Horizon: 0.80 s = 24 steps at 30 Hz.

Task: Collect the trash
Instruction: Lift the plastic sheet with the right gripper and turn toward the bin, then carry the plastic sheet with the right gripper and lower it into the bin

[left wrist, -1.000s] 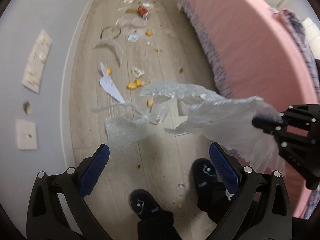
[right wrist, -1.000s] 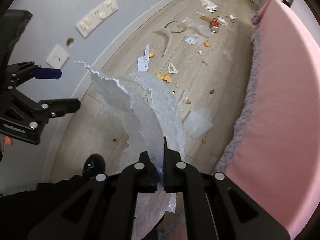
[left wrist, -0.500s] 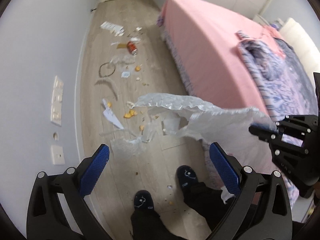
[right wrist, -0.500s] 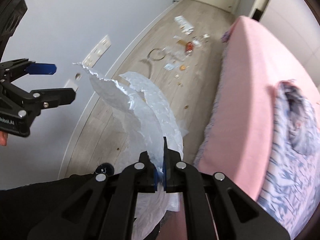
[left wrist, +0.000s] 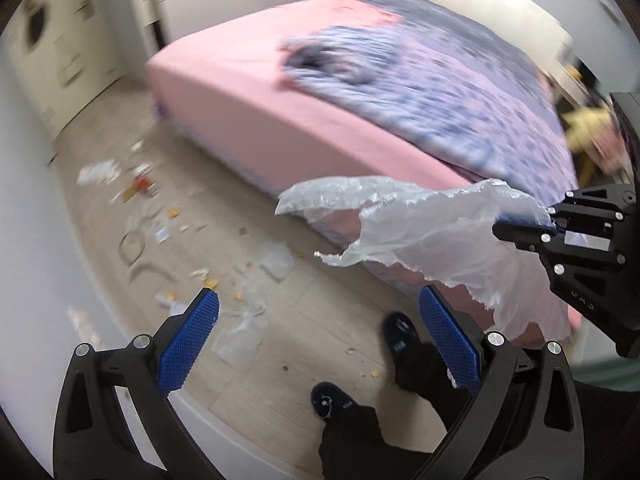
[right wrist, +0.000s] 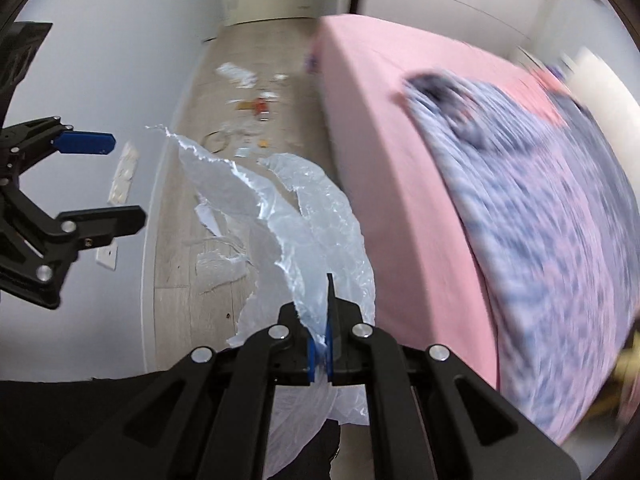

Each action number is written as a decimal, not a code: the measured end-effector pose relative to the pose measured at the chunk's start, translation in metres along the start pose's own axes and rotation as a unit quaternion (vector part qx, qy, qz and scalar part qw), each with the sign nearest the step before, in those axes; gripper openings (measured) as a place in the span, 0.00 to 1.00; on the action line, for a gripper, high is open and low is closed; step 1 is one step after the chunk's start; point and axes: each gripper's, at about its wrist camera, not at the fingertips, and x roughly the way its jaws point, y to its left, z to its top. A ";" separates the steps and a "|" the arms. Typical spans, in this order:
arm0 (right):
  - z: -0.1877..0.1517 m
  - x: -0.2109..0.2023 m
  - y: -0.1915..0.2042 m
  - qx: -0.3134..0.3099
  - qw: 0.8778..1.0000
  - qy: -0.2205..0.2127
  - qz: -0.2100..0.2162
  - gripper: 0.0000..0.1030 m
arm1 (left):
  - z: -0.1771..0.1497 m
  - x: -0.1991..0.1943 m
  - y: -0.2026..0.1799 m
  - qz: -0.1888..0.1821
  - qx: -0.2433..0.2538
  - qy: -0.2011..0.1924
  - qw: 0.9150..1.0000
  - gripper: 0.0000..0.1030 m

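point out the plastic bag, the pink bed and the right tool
plastic bag (right wrist: 320, 220), right wrist view, on its crinkled middle
pink bed (right wrist: 400, 160), right wrist view, on the bare pink sheet
right tool (right wrist: 329, 320), right wrist view, between its fingertips, shut on the bag

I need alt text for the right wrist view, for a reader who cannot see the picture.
The right claw, shut, pinches a crumpled clear plastic bag that hangs over a wooden floor. The open left claw is at the left edge, empty. Scattered trash lies further down the floor, beside a pink bed with a blurred patterned blanket.
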 end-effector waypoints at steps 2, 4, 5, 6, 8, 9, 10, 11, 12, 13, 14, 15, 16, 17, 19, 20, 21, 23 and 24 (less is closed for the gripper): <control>-0.022 -0.013 -0.012 0.040 0.999 0.000 -0.015 0.05 | 0.004 0.003 -0.031 -0.022 0.035 0.000 0.999 0.94; -0.046 -0.024 -0.026 0.078 0.997 0.000 -0.029 0.05 | 0.008 0.006 -0.067 -0.045 0.075 -0.002 0.996 0.94; -0.063 -0.031 -0.036 0.104 0.994 -0.001 -0.040 0.05 | 0.010 0.008 -0.084 -0.054 0.095 -0.003 0.994 0.94; -0.075 -0.037 -0.043 0.121 0.991 -0.001 -0.048 0.05 | 0.011 0.009 -0.096 -0.060 0.109 -0.004 0.992 0.94; -0.108 -0.054 -0.062 0.167 0.984 -0.003 -0.067 0.05 | 0.015 0.012 -0.139 -0.076 0.152 -0.006 0.985 0.94; -0.121 -0.060 -0.068 0.184 0.980 -0.003 -0.074 0.05 | 0.016 0.012 -0.165 -0.087 0.173 -0.007 0.981 0.94; -0.145 -0.072 -0.081 0.212 0.973 -0.006 -0.086 0.05 | 0.016 0.011 -0.180 -0.093 0.185 -0.008 0.978 0.94; -0.158 -0.078 -0.087 0.225 0.970 -0.007 -0.092 0.05 | 0.014 0.010 -0.205 -0.102 0.204 -0.011 0.974 0.94; -0.175 -0.086 -0.094 0.240 0.966 -0.008 -0.099 0.05 | 0.013 0.010 -0.224 -0.109 0.218 -0.012 0.970 0.94; -0.193 -0.094 -0.103 0.256 0.961 -0.009 -0.107 0.05 | 0.008 0.009 -0.259 -0.120 0.242 -0.013 0.963 0.94; -0.217 -0.104 -0.114 0.275 0.954 -0.009 -0.116 0.05 | 0.003 0.010 -0.280 -0.125 0.257 -0.013 0.958 0.94; -0.240 -0.114 -0.124 0.294 0.948 -0.009 -0.123 0.05 | -0.003 0.009 -0.304 -0.132 0.274 -0.014 0.953 0.94; -0.265 -0.124 -0.132 0.309 0.942 -0.010 -0.128 0.05 | -0.013 0.007 -0.342 -0.138 0.299 -0.015 0.944 0.94; -0.281 -0.131 -0.138 0.318 0.939 -0.010 -0.131 0.05 | -0.021 0.005 -0.364 -0.140 0.311 -0.014 0.940 0.94; -0.320 -0.147 -0.155 0.338 0.931 -0.010 -0.136 0.05 | -0.041 -0.001 -0.424 -0.156 0.333 -0.013 0.930 0.94; -0.346 -0.158 -0.164 0.348 0.927 -0.012 -0.140 0.05 | -0.049 -0.005 -0.442 -0.163 0.339 -0.013 0.926 0.94; -0.365 -0.165 -0.170 0.355 0.924 -0.012 -0.144 0.05 | -0.058 -0.008 -0.463 -0.170 0.347 -0.010 0.922 0.94; -0.412 -0.184 -0.186 0.375 0.915 -0.010 -0.151 0.05 | -0.076 -0.014 -0.516 -0.188 0.362 -0.007 0.913 0.94; -0.428 -0.192 -0.192 0.381 0.911 -0.009 -0.156 0.05 | -0.083 -0.018 -0.535 -0.197 0.365 -0.007 0.910 0.94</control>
